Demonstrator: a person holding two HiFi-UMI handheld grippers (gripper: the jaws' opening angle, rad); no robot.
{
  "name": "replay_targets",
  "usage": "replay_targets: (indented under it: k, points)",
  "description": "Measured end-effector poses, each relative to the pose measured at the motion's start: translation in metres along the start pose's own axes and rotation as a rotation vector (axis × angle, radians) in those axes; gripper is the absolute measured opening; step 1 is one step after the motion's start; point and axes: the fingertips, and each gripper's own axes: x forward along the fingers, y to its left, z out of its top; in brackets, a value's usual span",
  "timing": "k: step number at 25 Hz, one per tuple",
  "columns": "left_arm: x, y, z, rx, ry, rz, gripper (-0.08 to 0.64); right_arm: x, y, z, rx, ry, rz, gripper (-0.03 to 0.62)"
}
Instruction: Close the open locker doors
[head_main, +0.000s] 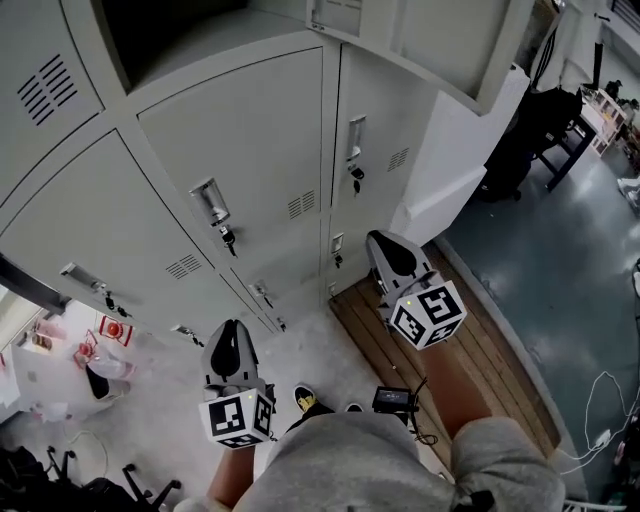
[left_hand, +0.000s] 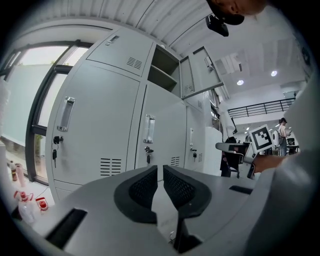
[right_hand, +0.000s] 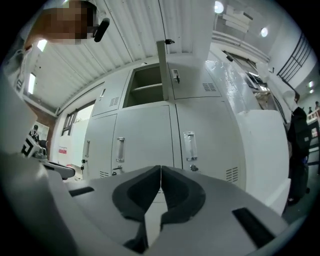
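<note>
A bank of grey lockers (head_main: 250, 130) stands before me. One upper compartment (head_main: 170, 30) is open; it also shows as the open compartment (right_hand: 147, 90) with its door (right_hand: 162, 67) edge-on, and as the open compartment (left_hand: 165, 70) beside a swung-out door (left_hand: 200, 70). The doors below are closed, with keys in their locks. My left gripper (head_main: 229, 330) (left_hand: 160, 172) hangs low before the bottom lockers, its jaws all but together and empty. My right gripper (head_main: 385, 243) (right_hand: 160, 172) is shut on nothing, held apart from the lockers.
A white panel (head_main: 460, 160) leans at the lockers' right end. A wooden strip (head_main: 470, 350) runs along the floor, with a small black device (head_main: 393, 400) by my shoes. A dark chair and desk (head_main: 545, 125) stand far right. Bottles and clutter (head_main: 95, 365) lie at left.
</note>
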Motion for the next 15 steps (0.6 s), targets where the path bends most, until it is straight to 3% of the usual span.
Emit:
replay_targets:
  k: [7, 15]
  points:
    - [-0.012, -0.044, -0.011, 0.002, 0.027, -0.038, 0.043, -0.065, 0.023, -0.035, 0.051, 0.118, -0.033, 0.029]
    - [-0.023, -0.082, -0.016, 0.028, 0.052, -0.06, 0.011, -0.098, 0.031, -0.026, 0.069, 0.107, 0.013, 0.029]
